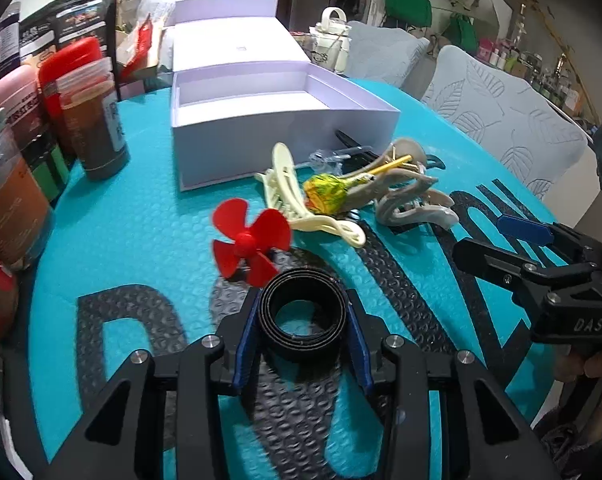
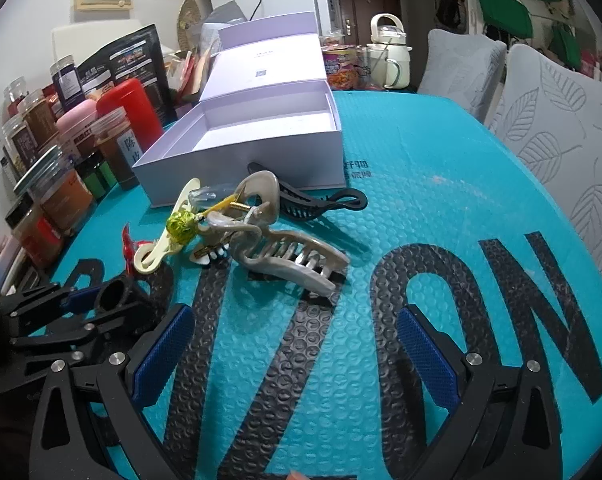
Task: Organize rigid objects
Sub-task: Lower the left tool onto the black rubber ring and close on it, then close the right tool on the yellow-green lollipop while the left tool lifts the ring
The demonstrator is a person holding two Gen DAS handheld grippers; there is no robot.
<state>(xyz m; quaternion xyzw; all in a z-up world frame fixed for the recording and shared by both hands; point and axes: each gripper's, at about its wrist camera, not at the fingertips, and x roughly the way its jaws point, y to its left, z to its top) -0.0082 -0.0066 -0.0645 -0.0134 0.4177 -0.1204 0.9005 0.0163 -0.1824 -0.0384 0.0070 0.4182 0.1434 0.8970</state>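
My left gripper (image 1: 303, 320) is shut on a black tape roll (image 1: 303, 314), held low over the teal mat; the roll also shows in the right wrist view (image 2: 115, 294). My right gripper (image 2: 297, 344) is open and empty above the mat, and shows in the left wrist view (image 1: 497, 236). Ahead lies a pile: a red propeller (image 1: 251, 242), a cream hair claw (image 1: 297, 200), a lollipop (image 1: 321, 196), a grey hair claw (image 2: 285, 252) and a black hair claw (image 2: 321, 202). Behind them stands an open, empty lilac box (image 1: 277, 120), also in the right wrist view (image 2: 245, 140).
Jars and bottles (image 1: 89, 116) line the mat's left edge. The box lid (image 1: 237, 46) lies behind the box. A cream kettle (image 2: 389, 54) stands at the back. Two grey cushioned chairs (image 2: 561, 120) stand along the right side.
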